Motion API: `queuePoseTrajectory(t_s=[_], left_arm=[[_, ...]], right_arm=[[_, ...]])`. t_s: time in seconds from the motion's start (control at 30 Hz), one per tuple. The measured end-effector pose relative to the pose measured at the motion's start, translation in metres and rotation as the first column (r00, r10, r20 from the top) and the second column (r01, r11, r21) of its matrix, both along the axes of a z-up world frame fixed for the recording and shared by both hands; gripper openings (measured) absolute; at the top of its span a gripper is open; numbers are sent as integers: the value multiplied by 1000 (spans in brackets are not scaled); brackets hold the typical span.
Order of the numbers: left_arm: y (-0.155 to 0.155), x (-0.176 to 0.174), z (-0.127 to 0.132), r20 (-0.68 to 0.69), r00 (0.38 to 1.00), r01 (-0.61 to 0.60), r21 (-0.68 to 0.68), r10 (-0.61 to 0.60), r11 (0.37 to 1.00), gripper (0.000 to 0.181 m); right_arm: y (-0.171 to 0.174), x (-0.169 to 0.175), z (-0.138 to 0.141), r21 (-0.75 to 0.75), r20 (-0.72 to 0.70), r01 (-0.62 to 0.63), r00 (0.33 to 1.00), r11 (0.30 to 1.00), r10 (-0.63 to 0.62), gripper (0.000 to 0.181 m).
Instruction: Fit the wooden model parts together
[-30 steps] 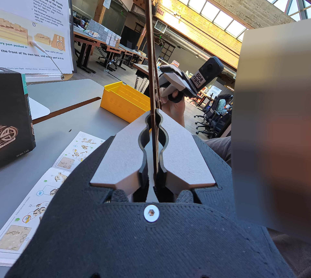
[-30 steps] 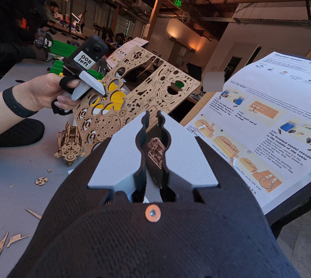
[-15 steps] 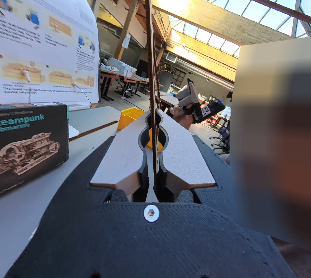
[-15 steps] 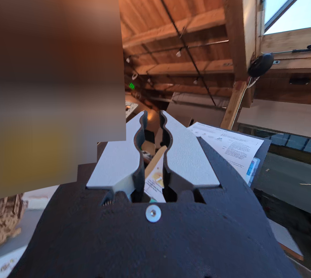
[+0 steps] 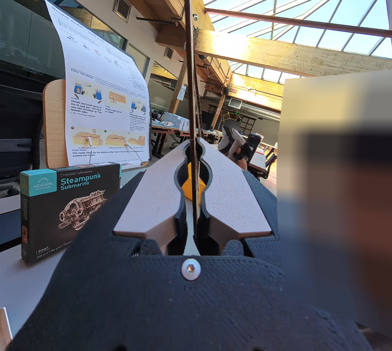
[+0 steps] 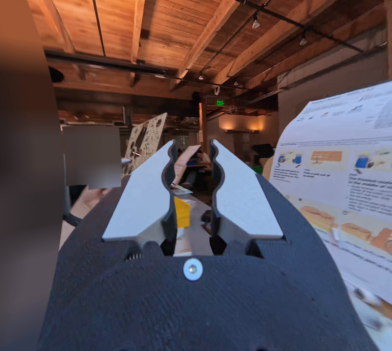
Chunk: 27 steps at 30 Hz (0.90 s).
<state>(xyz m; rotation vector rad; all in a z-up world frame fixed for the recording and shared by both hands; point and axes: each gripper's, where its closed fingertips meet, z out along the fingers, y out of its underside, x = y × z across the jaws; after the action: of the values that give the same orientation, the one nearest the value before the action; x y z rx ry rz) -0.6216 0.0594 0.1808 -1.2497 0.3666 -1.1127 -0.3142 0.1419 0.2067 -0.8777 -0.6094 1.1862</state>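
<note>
My left gripper (image 5: 194, 141) is shut on a thin laser-cut wooden sheet (image 5: 188, 64). The sheet shows edge-on and rises straight up from between the fingers to the top of the left wrist view. The same sheet shows face-on, full of cut-outs, at centre left of the right wrist view (image 6: 148, 137), held up in the air. My right gripper (image 6: 193, 142) is open wide and empty, pointing level across the room. It also shows small and far off in the left wrist view (image 5: 233, 143), to the right of the sheet and apart from it.
A black kit box (image 5: 67, 202) stands on the grey table (image 5: 21, 287) at the left. A printed instruction sheet (image 5: 106, 96) stands on a wooden stand behind it and fills the right of the right wrist view (image 6: 339, 170). A yellow bin (image 5: 188, 183) lies beyond the fingers. There is about 30 cm between the tips of the two grippers.
My right gripper has opened wider and swung from pointing at the ceiling to level. My left gripper has tilted up and turned, keeping the sheet; the kit box now shows fully.
</note>
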Motion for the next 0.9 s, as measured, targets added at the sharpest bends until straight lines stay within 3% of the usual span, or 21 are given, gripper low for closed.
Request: queuePoseTrajectory(t_s=[0.1,0.2,0.3,0.57,0.9], left_arm=[[-2,-1,2,10,1000,4,6,-4,1000,1],[-3,-2,4,30,999,13,12,-13,1000,0],[-2,-2,4,35,999,15,12,-15,1000,1],[6,8,-8,-27,999,21,-36,-22,999,1],[9,5,-7,-4,1000,15,-40,-15,999,1]], right_arm=[[16,14,2,-170,-186,-237,961,957,205,44],[32,20,-5,-229,-276,-363,914,903,298,38],[41,20,-11,-247,-306,-390,900,887,310,30],[42,13,-15,-268,-289,-385,907,883,307,26],[41,11,-15,-274,-286,-388,907,880,310,25]])
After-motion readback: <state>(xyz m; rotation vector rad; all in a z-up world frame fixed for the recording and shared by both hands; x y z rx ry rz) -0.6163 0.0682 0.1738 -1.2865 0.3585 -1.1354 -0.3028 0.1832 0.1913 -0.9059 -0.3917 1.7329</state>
